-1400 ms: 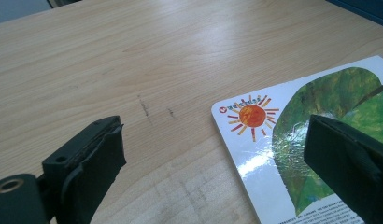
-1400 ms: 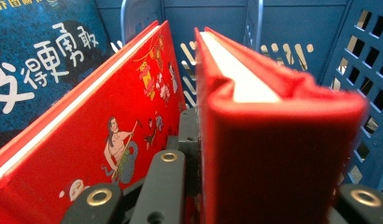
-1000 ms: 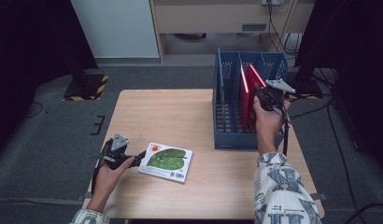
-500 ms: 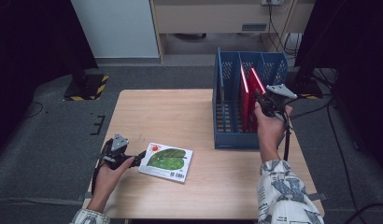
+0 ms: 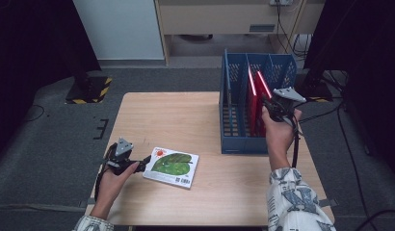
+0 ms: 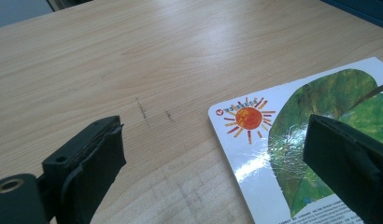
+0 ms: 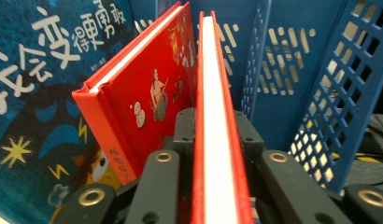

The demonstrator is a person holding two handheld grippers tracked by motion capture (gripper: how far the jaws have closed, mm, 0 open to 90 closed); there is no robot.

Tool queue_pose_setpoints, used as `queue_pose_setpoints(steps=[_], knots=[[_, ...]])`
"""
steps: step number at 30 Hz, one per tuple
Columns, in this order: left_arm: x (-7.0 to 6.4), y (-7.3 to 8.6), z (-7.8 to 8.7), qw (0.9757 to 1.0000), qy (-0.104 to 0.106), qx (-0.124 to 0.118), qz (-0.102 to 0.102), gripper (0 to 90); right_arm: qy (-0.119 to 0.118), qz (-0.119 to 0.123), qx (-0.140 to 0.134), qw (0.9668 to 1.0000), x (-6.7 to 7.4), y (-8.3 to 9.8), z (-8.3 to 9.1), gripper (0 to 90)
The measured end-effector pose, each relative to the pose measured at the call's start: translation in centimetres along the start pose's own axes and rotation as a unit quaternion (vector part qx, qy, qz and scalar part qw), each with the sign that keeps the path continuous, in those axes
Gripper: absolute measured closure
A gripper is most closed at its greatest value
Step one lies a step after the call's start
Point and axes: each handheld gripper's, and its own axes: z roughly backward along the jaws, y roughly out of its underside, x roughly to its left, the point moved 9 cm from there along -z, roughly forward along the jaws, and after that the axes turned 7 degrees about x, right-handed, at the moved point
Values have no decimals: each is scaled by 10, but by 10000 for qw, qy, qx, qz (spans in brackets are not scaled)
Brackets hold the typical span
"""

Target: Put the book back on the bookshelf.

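**Two tools, one book gripped at the rack**

Right tool (image 5: 274, 103) is clamped on a thin red book (image 7: 216, 116), jaws pressing both covers, book upright with its page edge facing the camera. It sits in the blue rack (image 5: 234, 144) at the worktop's (image 5: 171, 115) right side, next to a second red book (image 7: 147, 79) that leans away to the left. A dark blue book (image 7: 35, 93) with white lettering stands further left in the right gripper view. Rack's slotted wall is close on the right of the gripped book; little side room there.

Left tool (image 6: 213, 163) is open, jaws wide apart, hovering low at the near left corner. One jaw is over bare wood, the other over a flat picture book (image 5: 170, 166) with a green leaf and sun cover. That book lies flat, near the front edge. Centre and far left of the worktop are free.
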Motion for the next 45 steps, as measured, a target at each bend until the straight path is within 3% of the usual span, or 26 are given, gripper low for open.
queue_pose_setpoints(steps=[10,22,34,45], knots=[[-1,0,-1,10000,18,-6,4,46,197,-6,-69,9998,-8,-7,-6,798],[3,2,0,10000,11,8,33,49,309,-12,-269,9992,-7,-29,-25,798],[3,2,0,10000,14,6,40,49,383,-66,-155,9991,-9,-28,-45,797],[4,1,1,10000,-5,-38,51,51,351,-19,-130,9993,-7,-26,-47,794]])
